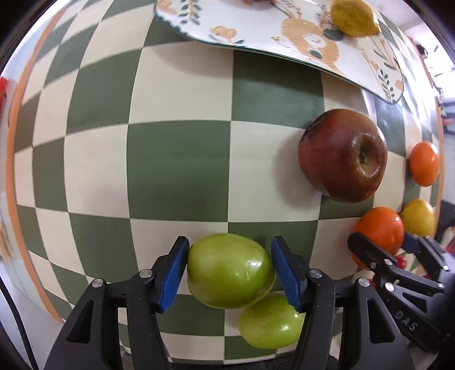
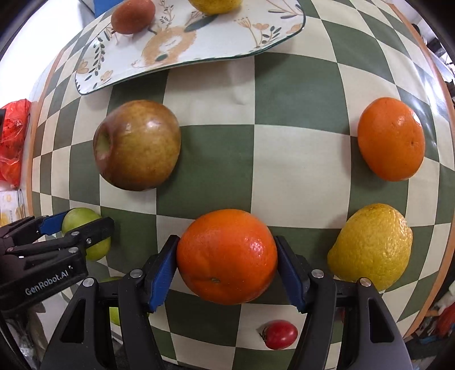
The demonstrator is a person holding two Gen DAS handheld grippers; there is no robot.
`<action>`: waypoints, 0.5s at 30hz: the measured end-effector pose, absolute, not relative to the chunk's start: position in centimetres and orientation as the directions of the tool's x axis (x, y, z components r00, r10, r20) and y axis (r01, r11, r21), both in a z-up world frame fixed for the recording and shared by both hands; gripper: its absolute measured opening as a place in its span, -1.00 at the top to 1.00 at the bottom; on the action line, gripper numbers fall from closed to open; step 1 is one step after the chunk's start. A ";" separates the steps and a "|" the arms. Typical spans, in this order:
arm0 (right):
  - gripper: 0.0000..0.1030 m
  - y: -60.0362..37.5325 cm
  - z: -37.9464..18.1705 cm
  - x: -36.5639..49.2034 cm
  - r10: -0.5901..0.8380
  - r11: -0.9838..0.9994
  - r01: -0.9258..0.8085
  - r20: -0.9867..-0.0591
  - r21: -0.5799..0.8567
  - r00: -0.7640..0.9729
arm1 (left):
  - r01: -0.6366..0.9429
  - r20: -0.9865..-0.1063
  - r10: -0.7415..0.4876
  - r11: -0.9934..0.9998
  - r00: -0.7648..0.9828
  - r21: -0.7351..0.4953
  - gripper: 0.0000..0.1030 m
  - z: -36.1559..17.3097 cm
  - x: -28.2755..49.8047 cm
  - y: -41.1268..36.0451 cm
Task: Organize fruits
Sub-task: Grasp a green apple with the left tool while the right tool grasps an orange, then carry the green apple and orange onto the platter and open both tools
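My left gripper [image 1: 229,269] is shut on a green fruit [image 1: 230,270], with a second green fruit [image 1: 270,323] just under it. My right gripper [image 2: 226,264] is shut on an orange [image 2: 226,257]; it also shows in the left wrist view [image 1: 379,227]. A red apple [image 1: 342,155] lies on the checkered cloth [image 1: 182,159], and in the right wrist view [image 2: 138,144] too. A patterned plate [image 2: 199,42] at the far side holds a lemon [image 1: 354,17] and a small reddish fruit [image 2: 133,15].
A second orange [image 2: 391,139], a lemon [image 2: 371,246] and a small red tomato [image 2: 280,334] lie on the cloth to the right. A red plastic bag [image 2: 12,142] sits off the table's left edge.
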State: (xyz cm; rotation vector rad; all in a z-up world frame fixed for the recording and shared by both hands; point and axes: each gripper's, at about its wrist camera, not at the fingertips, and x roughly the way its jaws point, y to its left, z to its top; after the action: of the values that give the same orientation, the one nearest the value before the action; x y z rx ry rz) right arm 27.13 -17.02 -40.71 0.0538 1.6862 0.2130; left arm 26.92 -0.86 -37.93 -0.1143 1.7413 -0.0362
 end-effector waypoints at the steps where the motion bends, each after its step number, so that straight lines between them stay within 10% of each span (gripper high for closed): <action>1: -0.34 -17.1 -40.8 27.1 0.163 0.982 -0.077 -0.978 0.174 -0.130 | -0.072 -0.977 -0.122 0.991 -0.174 -0.111 -0.12 -37.9 26.9 -0.5; 15: -0.34 -16.6 -41.6 25.9 0.176 0.982 -0.034 -0.971 0.184 -0.164 | 0.028 -0.973 -0.070 0.997 -0.219 -0.078 -0.13 -38.4 28.2 -1.8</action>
State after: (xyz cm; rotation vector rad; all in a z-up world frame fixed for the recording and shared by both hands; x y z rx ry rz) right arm 25.90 -16.63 -41.60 0.1067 1.7271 0.1851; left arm 28.20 -1.83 -38.37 -0.0309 1.7898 -0.0900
